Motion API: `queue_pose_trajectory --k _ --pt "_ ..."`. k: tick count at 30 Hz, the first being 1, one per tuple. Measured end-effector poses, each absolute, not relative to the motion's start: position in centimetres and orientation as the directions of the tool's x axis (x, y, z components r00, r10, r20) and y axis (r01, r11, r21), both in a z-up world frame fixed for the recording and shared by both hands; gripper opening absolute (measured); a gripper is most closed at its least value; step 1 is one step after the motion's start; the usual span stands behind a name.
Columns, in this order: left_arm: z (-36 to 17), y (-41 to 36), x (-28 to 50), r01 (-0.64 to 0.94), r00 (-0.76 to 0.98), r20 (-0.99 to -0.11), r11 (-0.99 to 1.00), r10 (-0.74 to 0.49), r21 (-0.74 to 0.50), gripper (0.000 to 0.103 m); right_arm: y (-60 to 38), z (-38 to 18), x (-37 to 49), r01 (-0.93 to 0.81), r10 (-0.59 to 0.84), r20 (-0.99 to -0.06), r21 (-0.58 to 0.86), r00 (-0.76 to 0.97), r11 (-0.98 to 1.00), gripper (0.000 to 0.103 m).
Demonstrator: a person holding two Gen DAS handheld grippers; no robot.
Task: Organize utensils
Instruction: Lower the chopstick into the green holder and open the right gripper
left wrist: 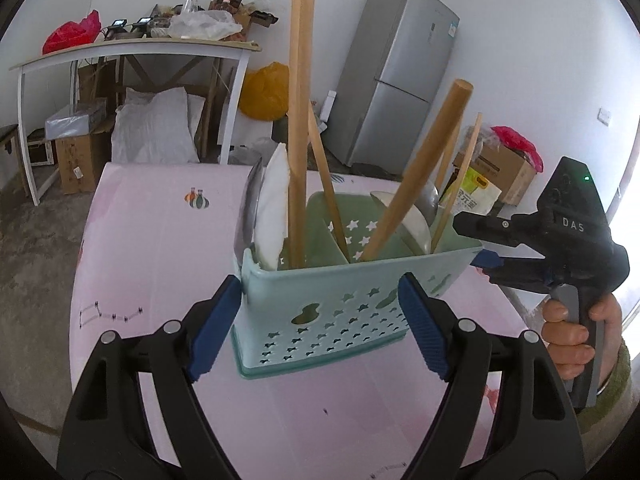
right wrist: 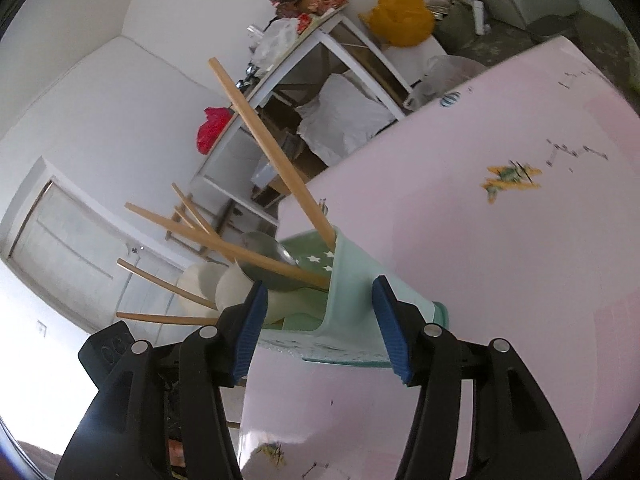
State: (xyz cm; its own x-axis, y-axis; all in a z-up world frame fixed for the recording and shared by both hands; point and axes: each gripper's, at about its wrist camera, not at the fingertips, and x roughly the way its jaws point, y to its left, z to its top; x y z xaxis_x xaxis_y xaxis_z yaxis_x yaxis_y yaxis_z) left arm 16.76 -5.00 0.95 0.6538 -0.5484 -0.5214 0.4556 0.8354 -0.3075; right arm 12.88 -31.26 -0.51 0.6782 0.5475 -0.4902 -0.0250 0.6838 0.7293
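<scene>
Both grippers spread, seemingly unclamped, around perforated plastic caddy; wooden handles upright.

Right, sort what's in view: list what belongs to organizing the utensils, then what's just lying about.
Job:
utensil caddy
wooden-handled utensils
white spoons
metal ladle

Lying about:
fridge
yellow bag
red bag
cardboard boxes

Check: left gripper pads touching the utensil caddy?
Cannot tell. In the left wrist view the left gripper straddles the caddy; neither contact nor gap shows plainly.
</scene>
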Motion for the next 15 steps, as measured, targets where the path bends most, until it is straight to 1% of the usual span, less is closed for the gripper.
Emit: queue_pose_trajectory --k 4,10,12,14,15 --pt "1.2 -5.3 14.9 0.463 0.630 -0.540 0.828 -0.558 -0.316 0.076 -31.3 -0.1 10.4 0.012 0.510 -0.523 0.706 0.683 0.708 0.054" --pt "1.3 -6.0 12.7 0.466 0.638 -0.561 0.845 -0.527 -0.263 0.076 -31.8 -0.4 8.8 0.014 0.515 -0.502 0.726 0.695 0.688 0.054" --pt "1.7 -5.9 11.9 0.454 0.649 -0.565 0.855 -0.510 -0.250 0.078 -31.8 0.2 7.9 0.006 0.504 -0.494 0.718 0.708 0.696 0.054" --pt "2.3 -5.6 10.8 0.438 0.672 -0.564 0.872 -0.479 -0.218 0.084 -31.6 1.4 6.2 0.008 0.440 -0.513 0.658 0.737 0.753 0.054" --pt "2.5 -5.3 10.2 0.426 0.688 -0.564 0.883 -0.458 -0.196 0.085 -31.4 1.8 5.3 0.010 0.411 -0.520 0.629 0.749 0.777 0.055"
